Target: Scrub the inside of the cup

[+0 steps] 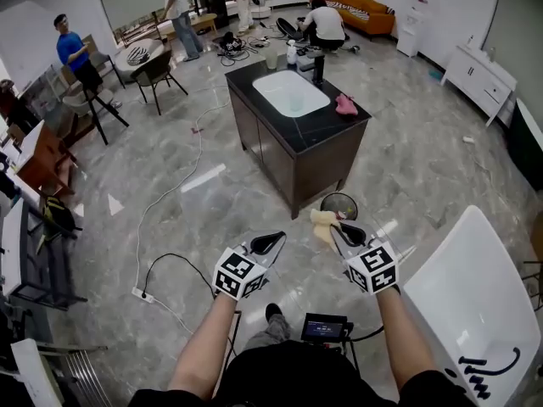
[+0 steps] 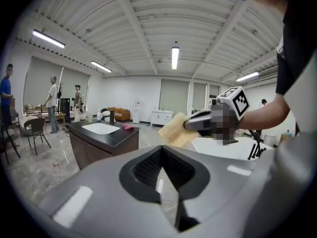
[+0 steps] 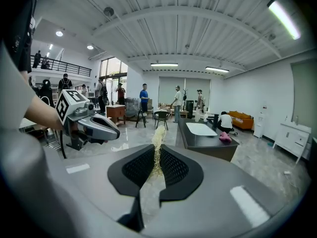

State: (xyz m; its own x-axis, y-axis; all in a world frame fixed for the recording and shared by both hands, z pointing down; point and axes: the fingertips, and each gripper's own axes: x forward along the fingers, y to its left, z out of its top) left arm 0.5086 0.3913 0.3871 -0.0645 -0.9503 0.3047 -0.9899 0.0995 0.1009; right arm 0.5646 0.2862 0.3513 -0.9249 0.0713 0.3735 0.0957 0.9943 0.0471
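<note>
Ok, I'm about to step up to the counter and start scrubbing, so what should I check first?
1. Sponge clamped in right gripper: ok.
2. Left gripper free to take the cup: ok, shut with nothing in it.
3. Cup on the counter: ok, near its far end.
4. Cup within reach: not ok, the counter stands well ahead.
5. State of the cup's inside: cannot tell.

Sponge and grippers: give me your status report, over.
Left gripper shut, empty. Right gripper shut on yellow sponge. No cup near either; sink counter ahead. White cable on floor, left of path.
</note>
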